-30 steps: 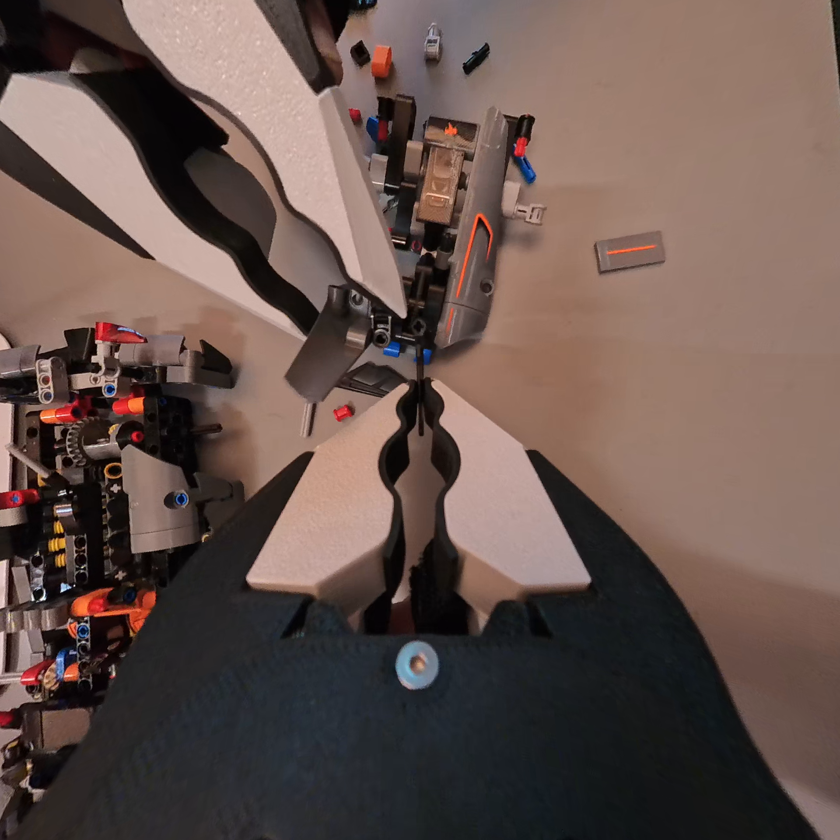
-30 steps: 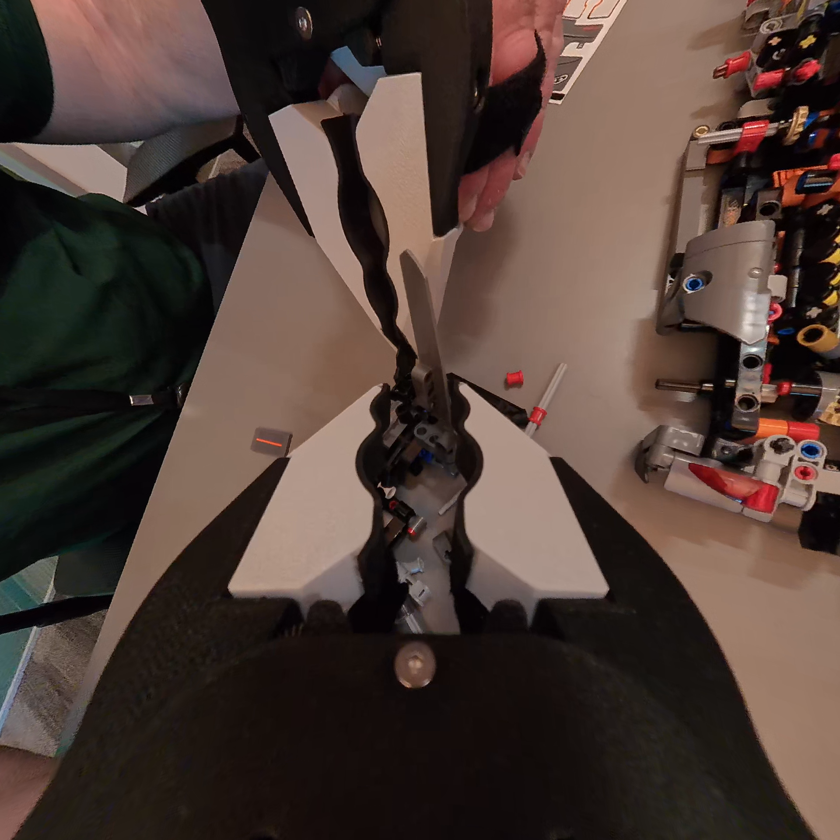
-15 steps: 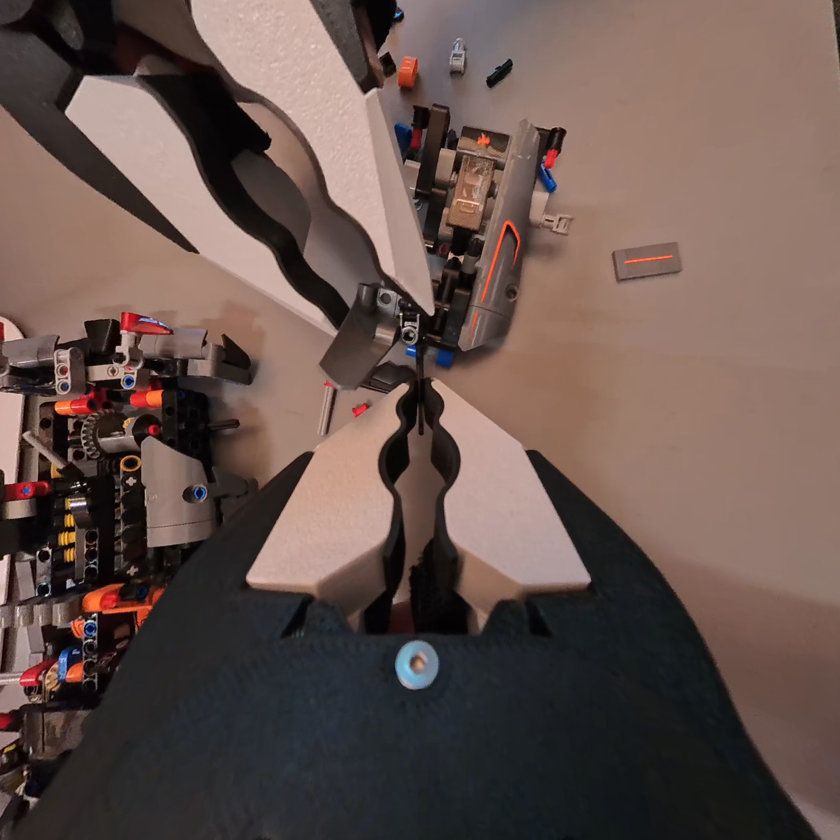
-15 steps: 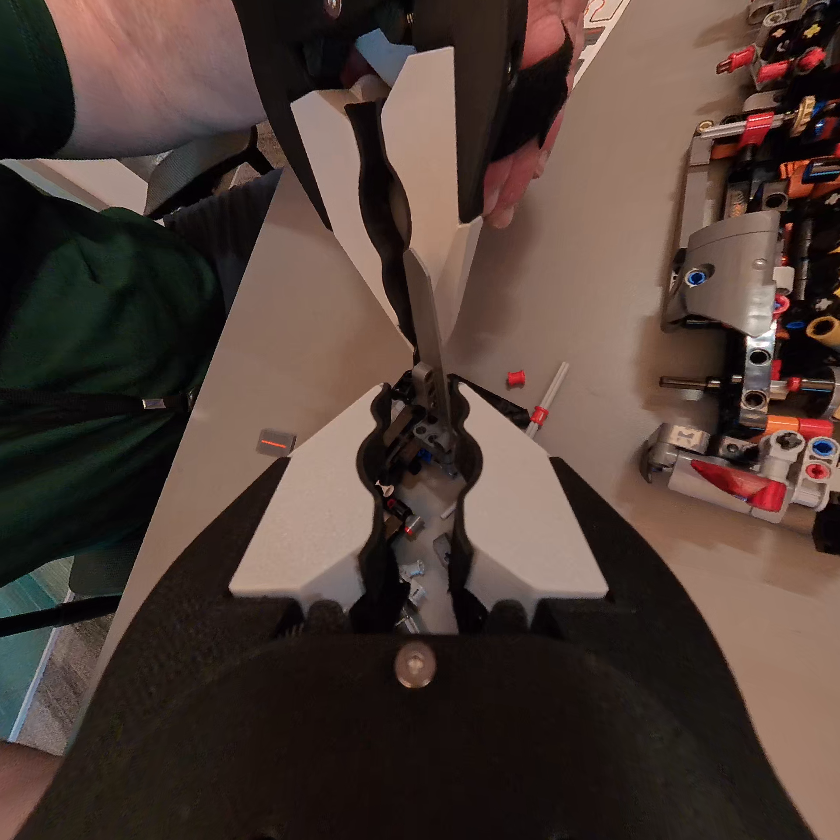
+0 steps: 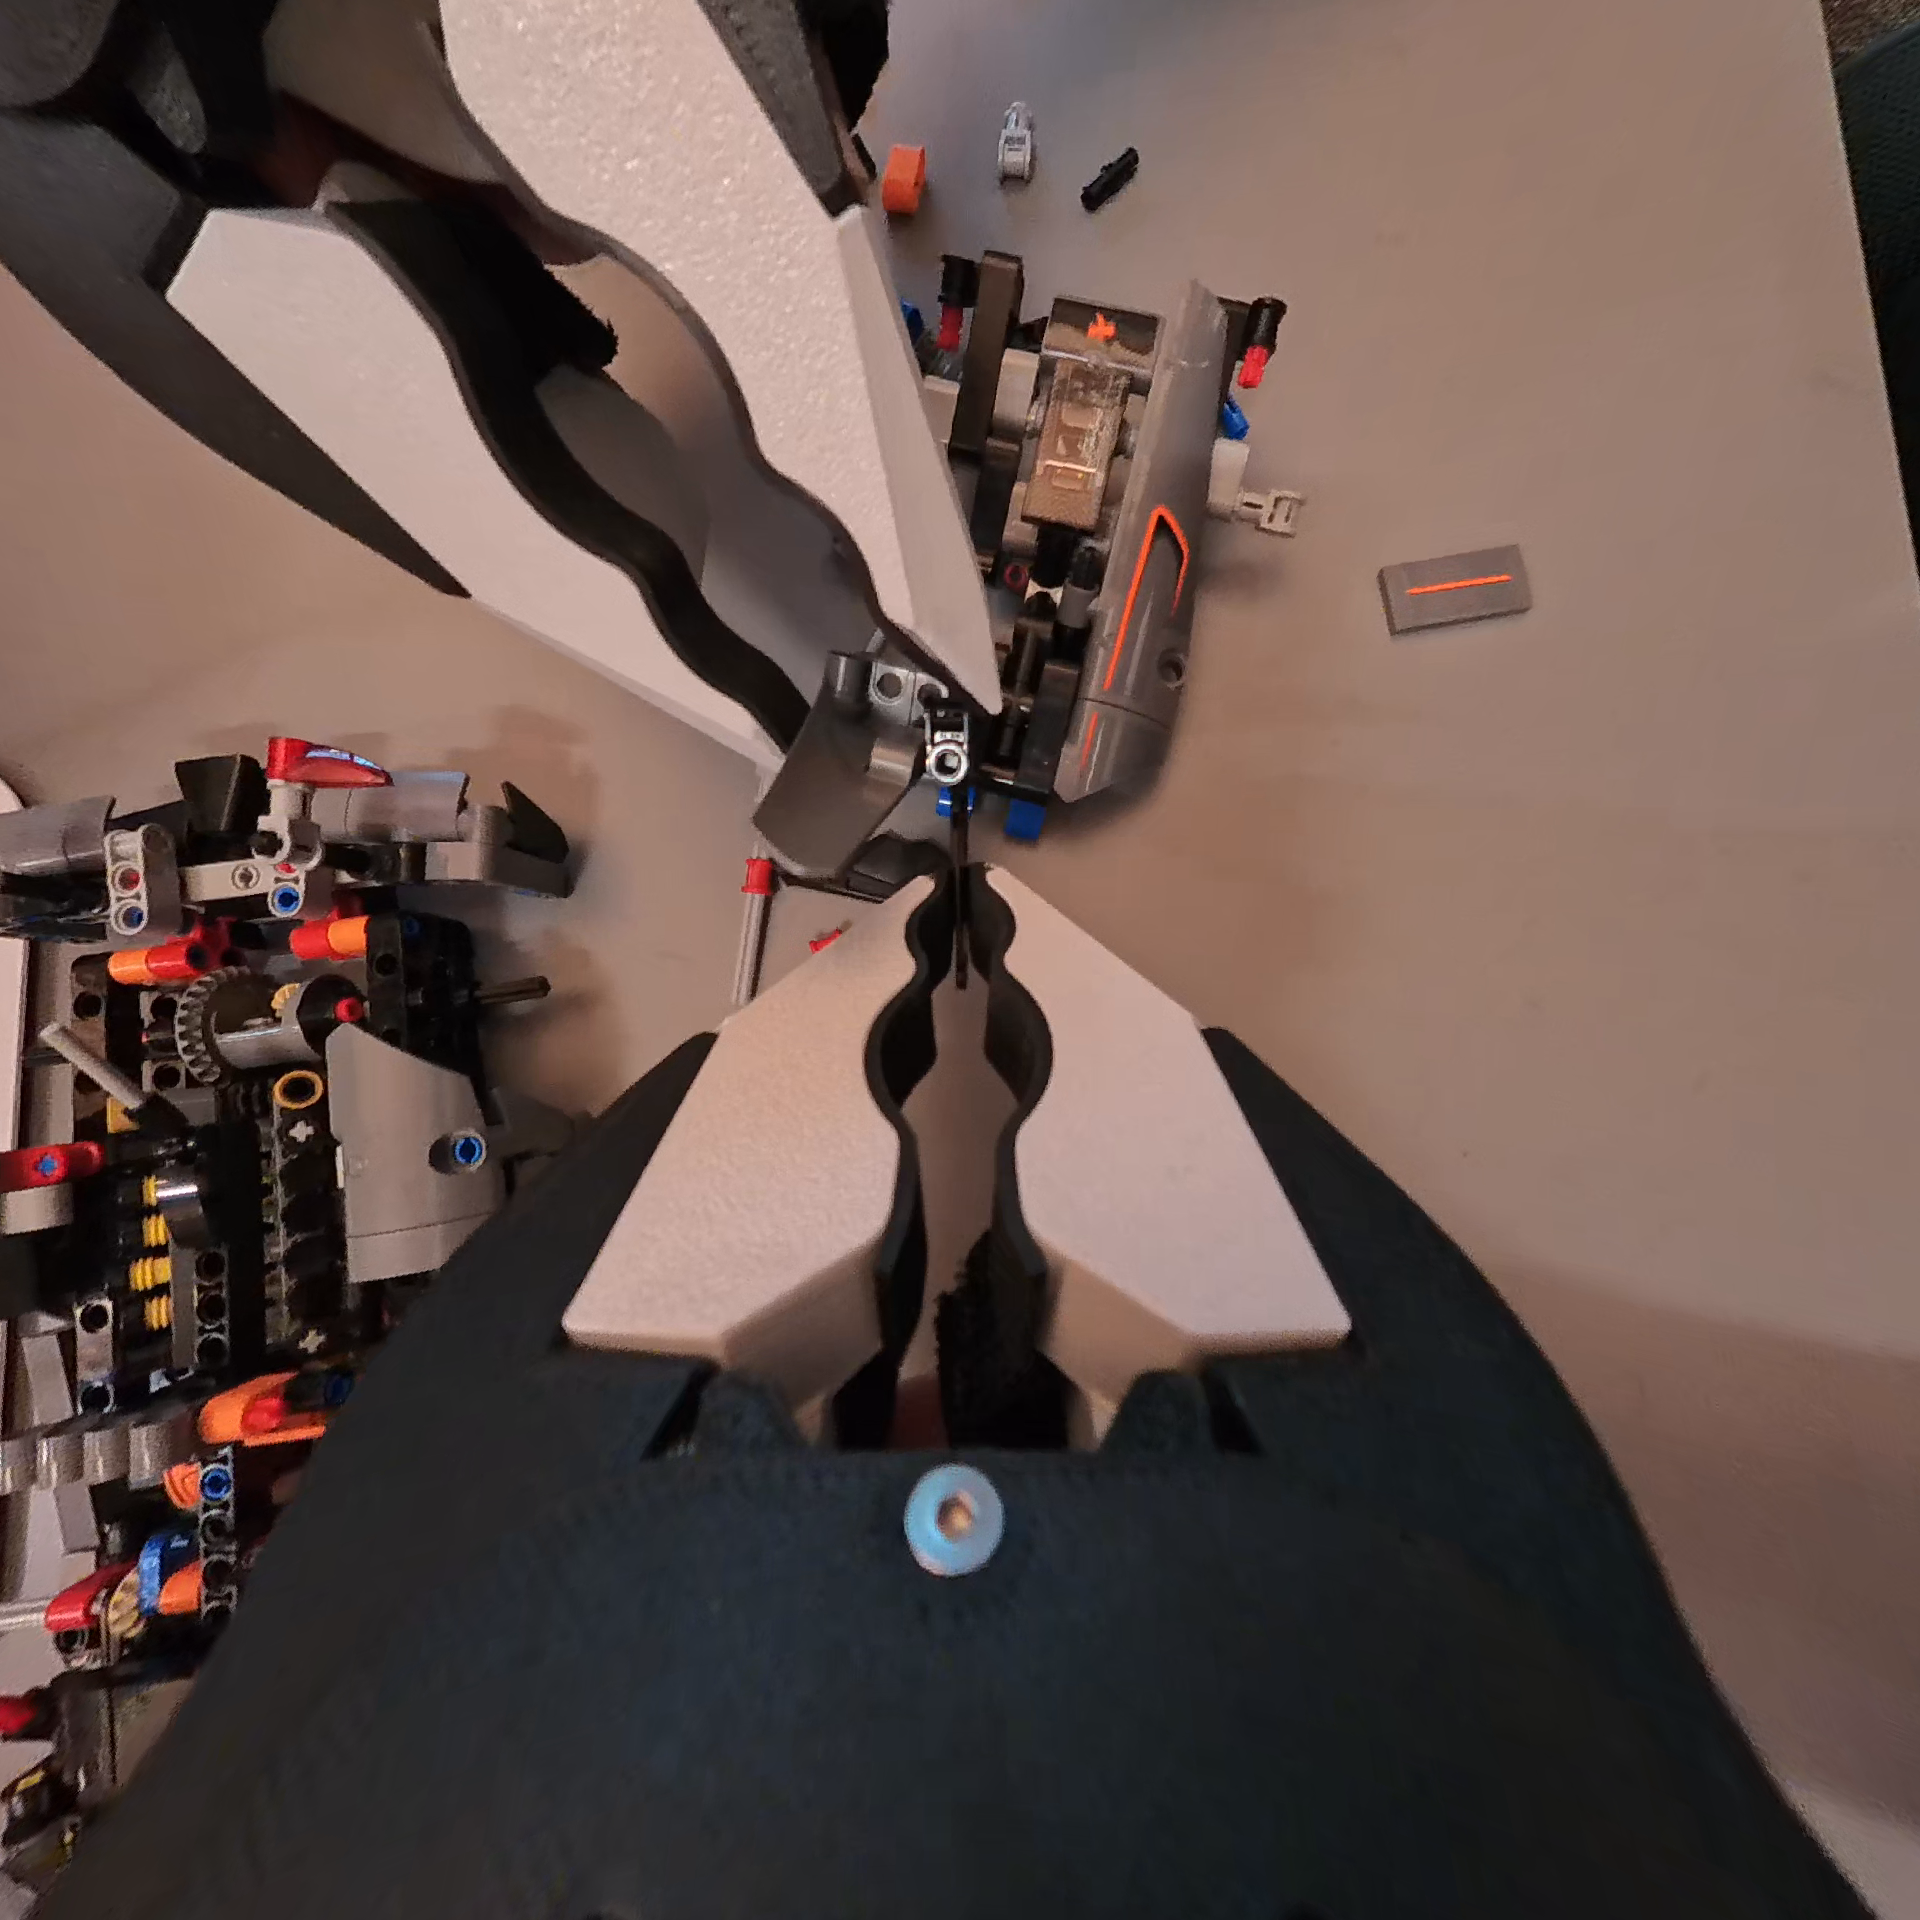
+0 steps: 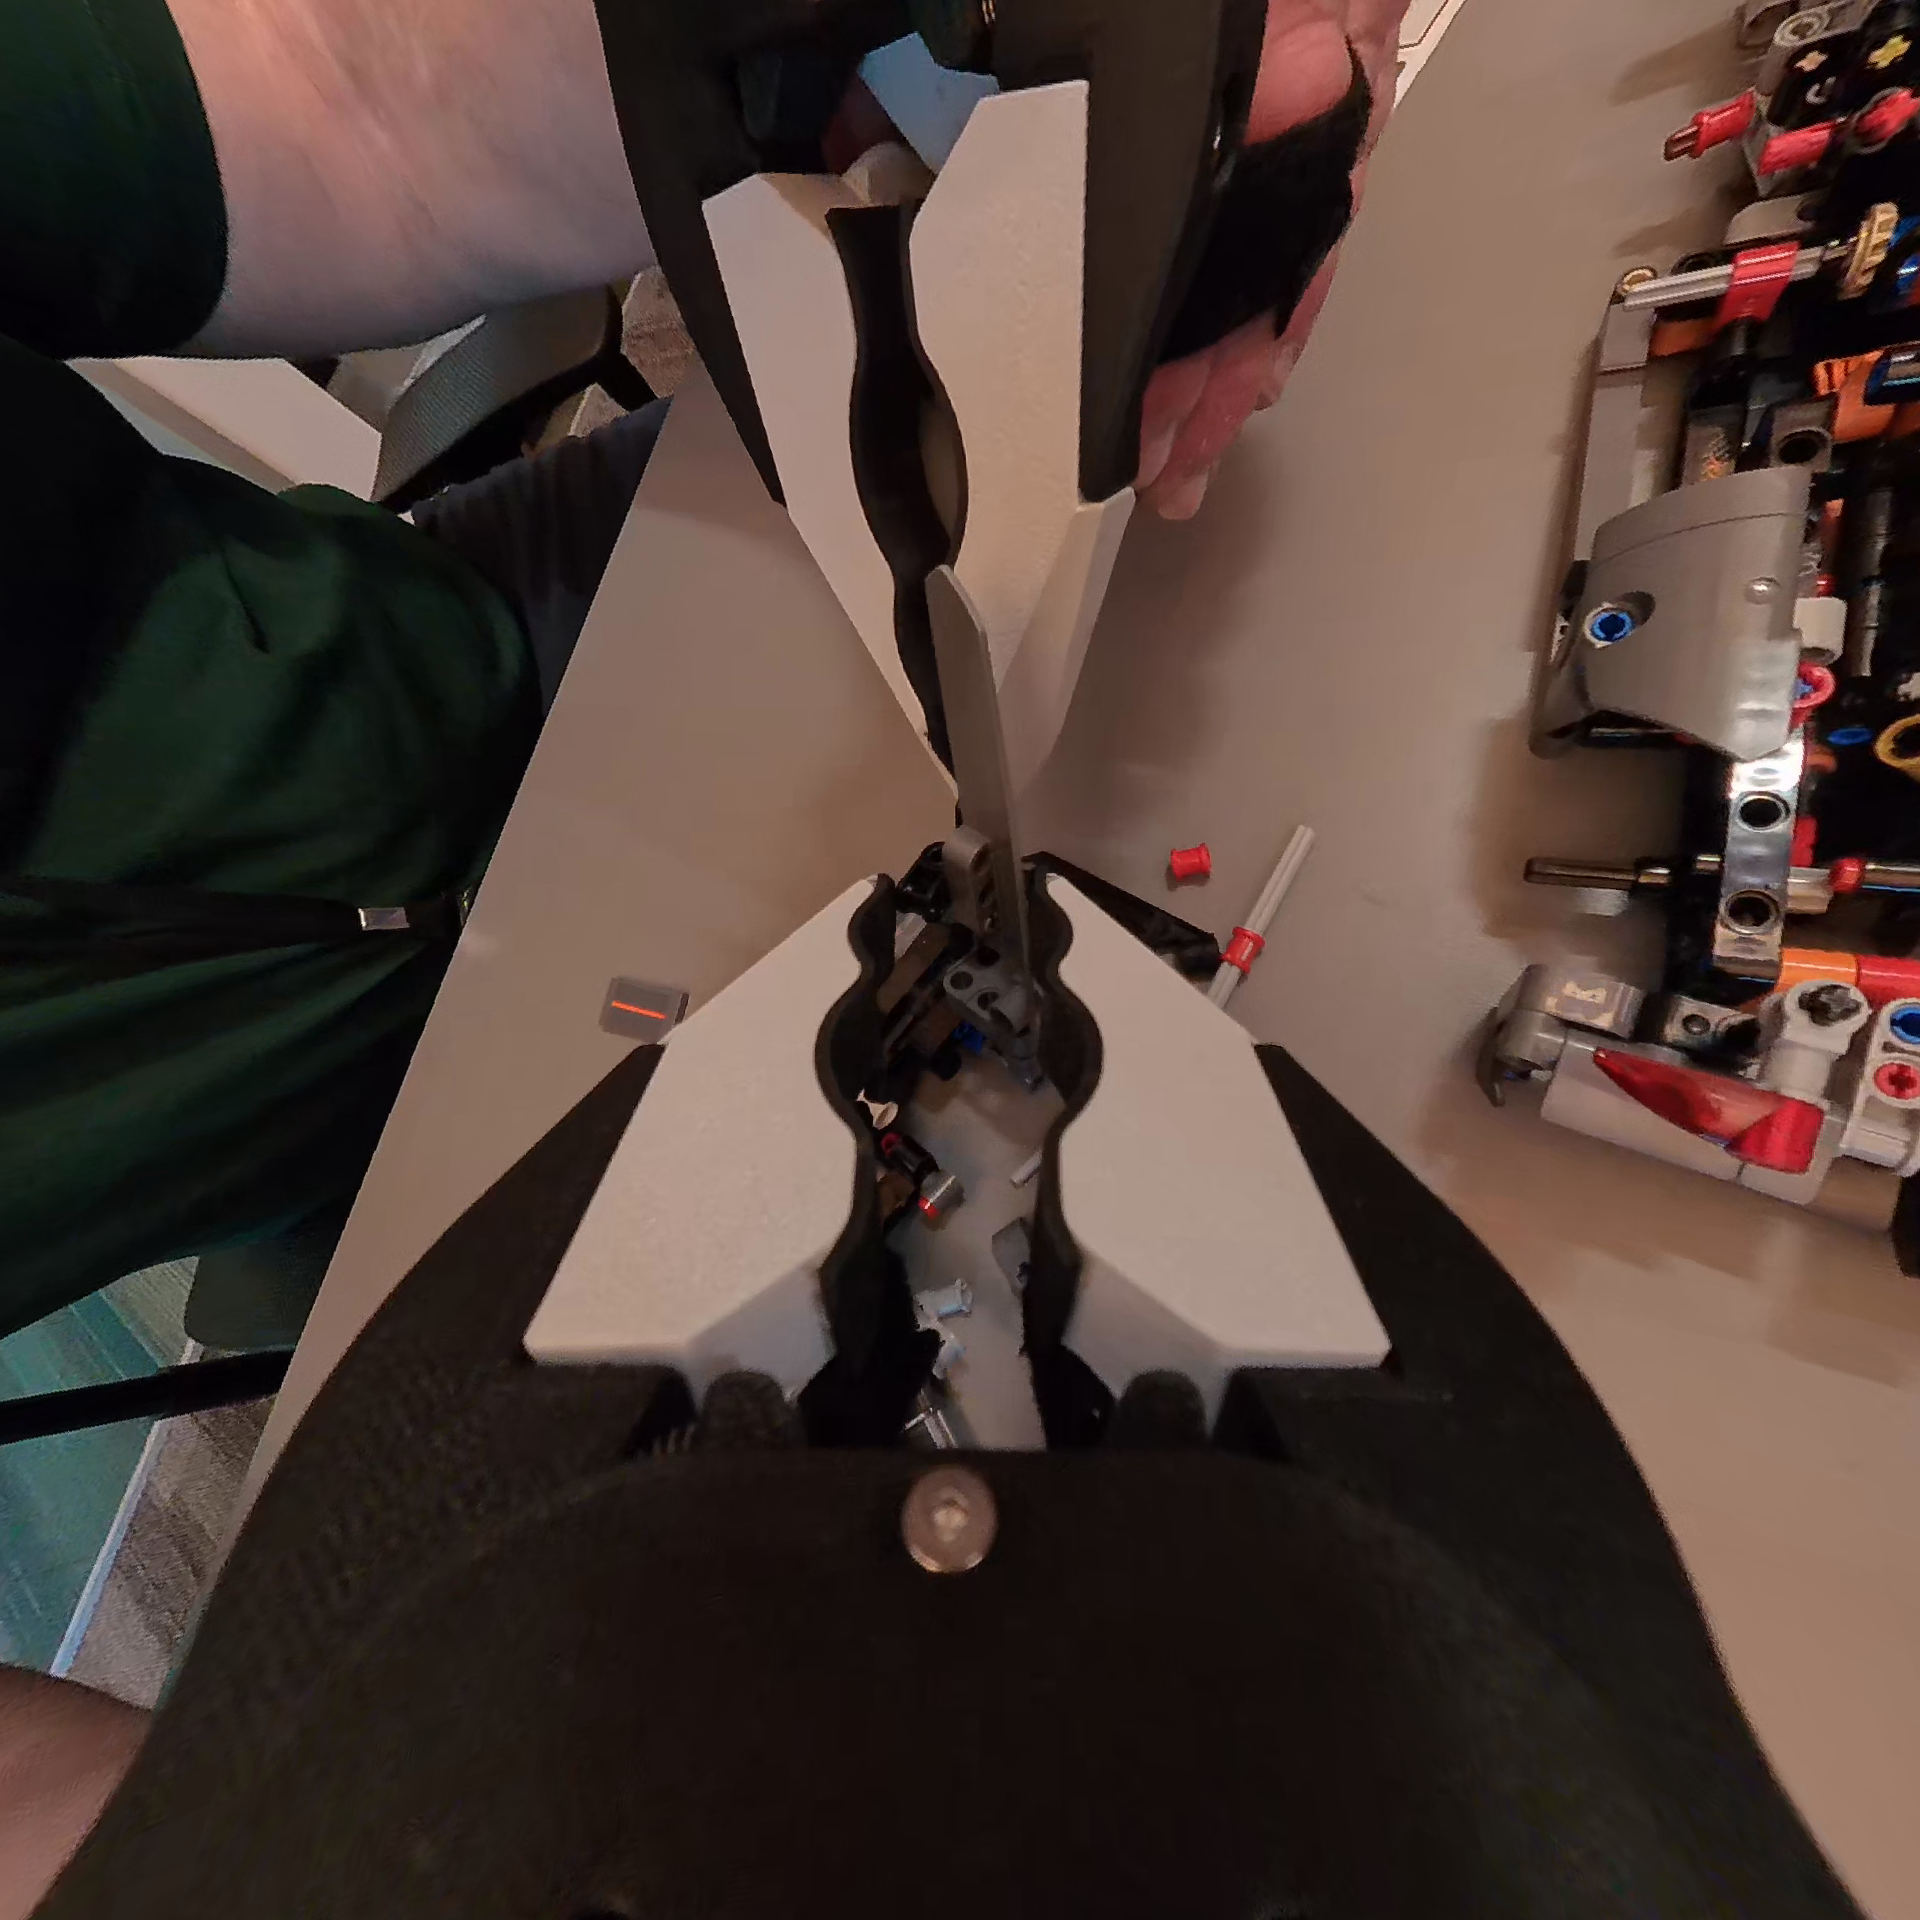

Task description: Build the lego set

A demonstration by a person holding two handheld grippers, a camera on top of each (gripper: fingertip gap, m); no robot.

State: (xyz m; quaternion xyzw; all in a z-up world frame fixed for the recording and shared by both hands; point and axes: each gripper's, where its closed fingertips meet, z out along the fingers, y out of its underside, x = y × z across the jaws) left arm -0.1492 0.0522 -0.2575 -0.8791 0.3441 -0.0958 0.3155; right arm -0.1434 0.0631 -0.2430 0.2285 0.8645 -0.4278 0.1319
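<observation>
Two claws meet at the centre of the frames: nearest in the left wrist view, the left claw (image 5: 958,894) is pressed together on a thin black axle (image 5: 960,914), its tip at the grey sub-assembly (image 5: 1132,582), whose near grey panel (image 6: 977,727) the right claw (image 6: 961,914) pinches. Farther out, a striped grey tile (image 5: 1455,588), an orange ring (image 5: 905,179) and small pins lie loose on the table (image 5: 1507,935). At the left edge waits the large chassis (image 5: 218,1122), so much building likely remains.

No text, number or brand can be read. The grey tile (image 5: 1455,587) and the grey panel (image 5: 1143,592) carry only orange lines, no letters.
</observation>
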